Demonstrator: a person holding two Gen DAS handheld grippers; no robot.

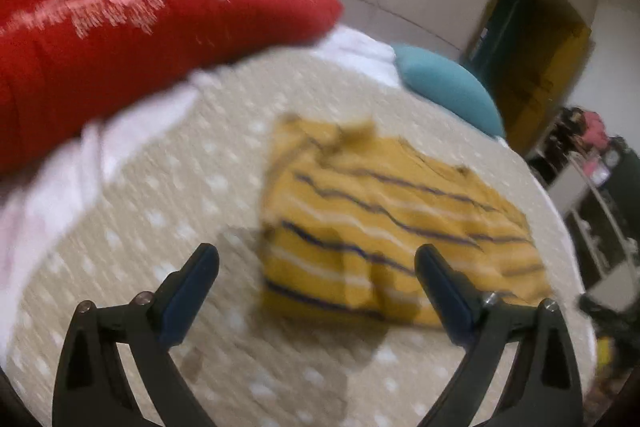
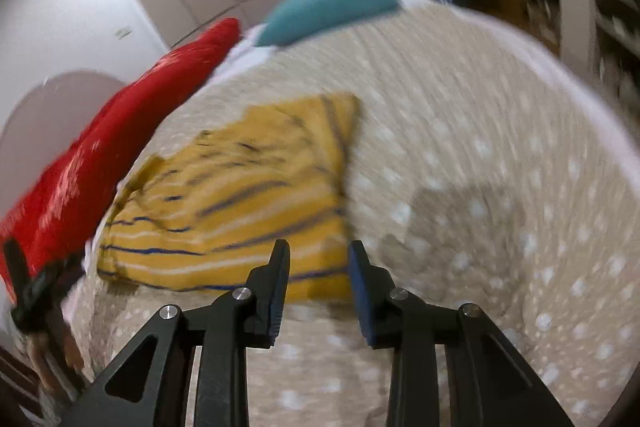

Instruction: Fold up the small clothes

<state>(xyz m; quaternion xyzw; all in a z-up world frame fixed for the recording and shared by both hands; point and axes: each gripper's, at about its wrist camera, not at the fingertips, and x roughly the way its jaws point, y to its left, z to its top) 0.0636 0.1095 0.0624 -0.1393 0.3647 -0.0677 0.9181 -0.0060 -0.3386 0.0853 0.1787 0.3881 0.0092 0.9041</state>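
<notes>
The left gripper (image 1: pixel 316 269), jaws spread wide and empty, hovers over a folded yellow striped garment (image 1: pixel 384 227) lying on the dotted beige bedspread (image 1: pixel 160 227).

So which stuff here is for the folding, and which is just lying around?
For the folding:
- yellow striped shirt, lying on the bed
- left claw, open
- right claw, open

Just lying around:
- red pillow
- teal pillow
- dotted bedspread
</notes>
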